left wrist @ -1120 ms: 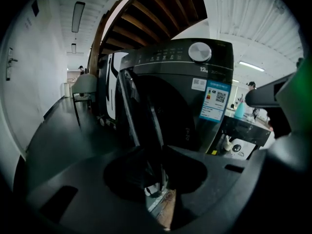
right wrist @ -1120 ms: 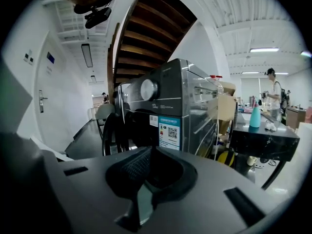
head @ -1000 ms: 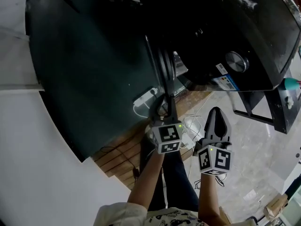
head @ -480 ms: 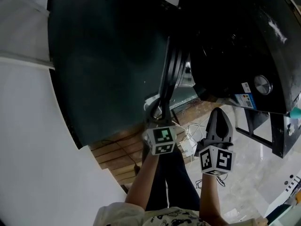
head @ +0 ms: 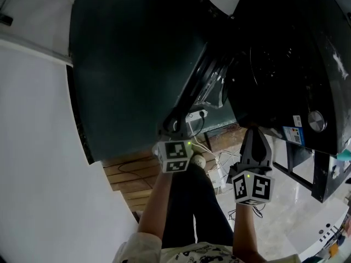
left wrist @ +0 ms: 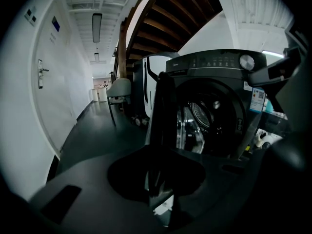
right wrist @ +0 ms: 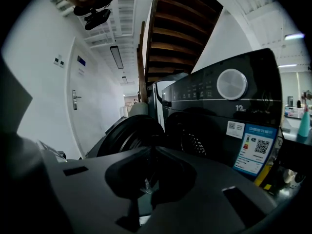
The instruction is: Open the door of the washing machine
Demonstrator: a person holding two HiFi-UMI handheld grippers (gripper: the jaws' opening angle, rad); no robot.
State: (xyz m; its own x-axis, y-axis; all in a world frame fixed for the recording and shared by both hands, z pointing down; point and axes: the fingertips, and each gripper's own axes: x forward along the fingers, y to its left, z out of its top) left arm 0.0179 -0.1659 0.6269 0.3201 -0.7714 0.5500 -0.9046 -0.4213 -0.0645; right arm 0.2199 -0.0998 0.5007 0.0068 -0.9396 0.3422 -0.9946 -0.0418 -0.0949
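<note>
Head view is showing the washing machine (head: pixel 285 53) filling the upper right. Its door (head: pixel 192 95) is standing well off the front and turning its edge toward me. Left gripper view is looking along that same door (left wrist: pixel 163 111), which is hanging at a wide angle, with the drum (left wrist: pixel 202 113) showing bare beside it. I am judging the main part done: the latch is off and the opening is exposed.

My left gripper (head: pixel 170 126) is clamping the door's lower rim, and the dark edge is running straight up from between its jaws (left wrist: pixel 158 179). My right gripper (head: pixel 255 133) is hovering just beside the machine's front with its jaws (right wrist: pixel 147 179) pressed together on nothing, taking no part in the work.

What is remaining, as I am reading it, is little. I may be needing to swing the door somewhat wider, and then I will be letting go of the rim.
</note>
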